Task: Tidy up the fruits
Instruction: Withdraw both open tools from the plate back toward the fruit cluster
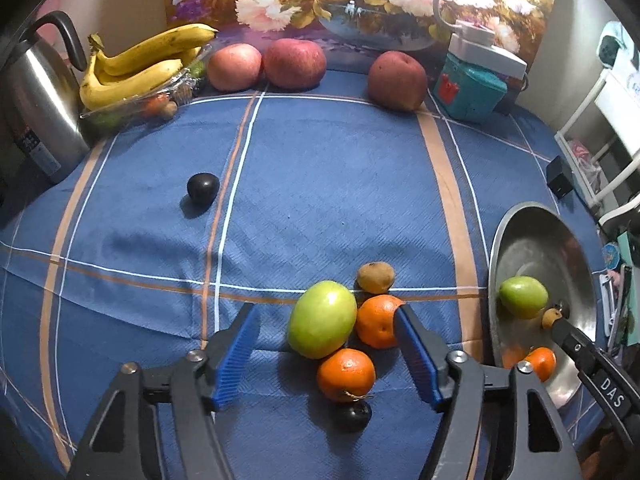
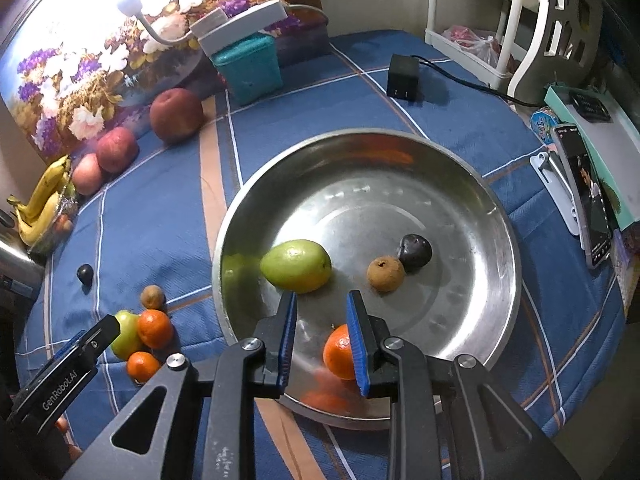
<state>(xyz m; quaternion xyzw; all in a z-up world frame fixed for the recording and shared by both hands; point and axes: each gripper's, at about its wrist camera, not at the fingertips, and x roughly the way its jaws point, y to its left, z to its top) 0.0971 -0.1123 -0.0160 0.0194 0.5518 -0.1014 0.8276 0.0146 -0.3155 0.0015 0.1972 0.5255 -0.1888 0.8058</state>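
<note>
- The left claw [image 1: 326,354] is being held wide apart over a cluster of loose fruit on the blue cloth-covered surface [image 1: 320,184]; nothing is being gripped between its pads.
- The green fruit [image 1: 322,319] is lying between the jaws, touching two oranges; the nearer orange [image 1: 346,375] is sitting just in front of a small dark fruit [image 1: 352,416].
- The green fruit is being judged firm, smooth and rather slippery; it is best being taken across its widest middle, gently, since bruising is likely.
- The right claw [image 2: 322,334] is being held nearly shut and empty over the metal bowl [image 2: 496,216]; an orange [image 2: 340,352] is lying behind its blue pad.
</note>
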